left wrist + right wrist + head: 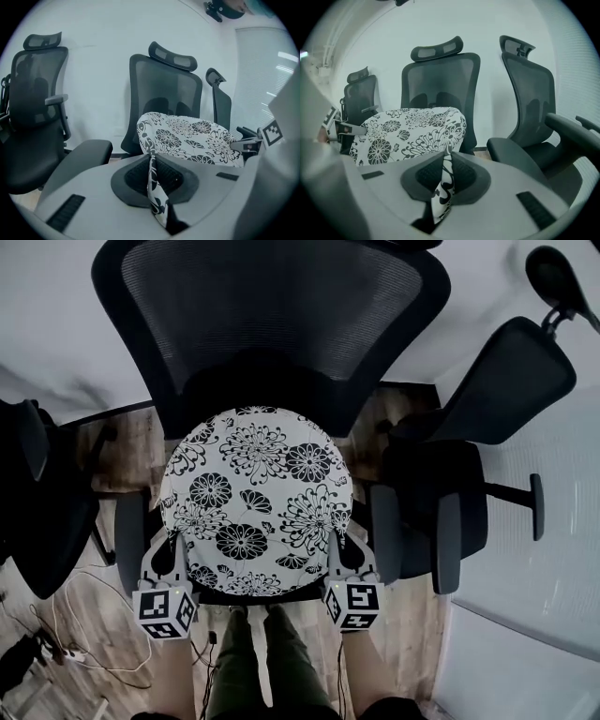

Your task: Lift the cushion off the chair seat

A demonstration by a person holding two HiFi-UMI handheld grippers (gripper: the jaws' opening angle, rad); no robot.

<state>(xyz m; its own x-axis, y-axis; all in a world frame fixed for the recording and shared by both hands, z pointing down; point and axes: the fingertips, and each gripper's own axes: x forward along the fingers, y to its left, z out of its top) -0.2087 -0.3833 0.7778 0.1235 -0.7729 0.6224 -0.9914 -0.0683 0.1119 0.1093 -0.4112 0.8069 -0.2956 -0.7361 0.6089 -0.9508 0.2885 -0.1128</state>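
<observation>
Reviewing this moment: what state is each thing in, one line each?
cushion: floral, gripped by its near edge at both corners, over the chair seat.
left tongs: shut on cushion fabric.
right tongs: shut on cushion fabric.
middle office chair: backrest upright, seat mostly covered.
right office chair: standing alongside, untouched.

no words, numbers or brand names can be read in any view. the only signs are black-and-white square markers on the cubes of the left gripper (175, 554) and right gripper (335, 556), near the cushion (253, 498): block patterns, not letters.
</observation>
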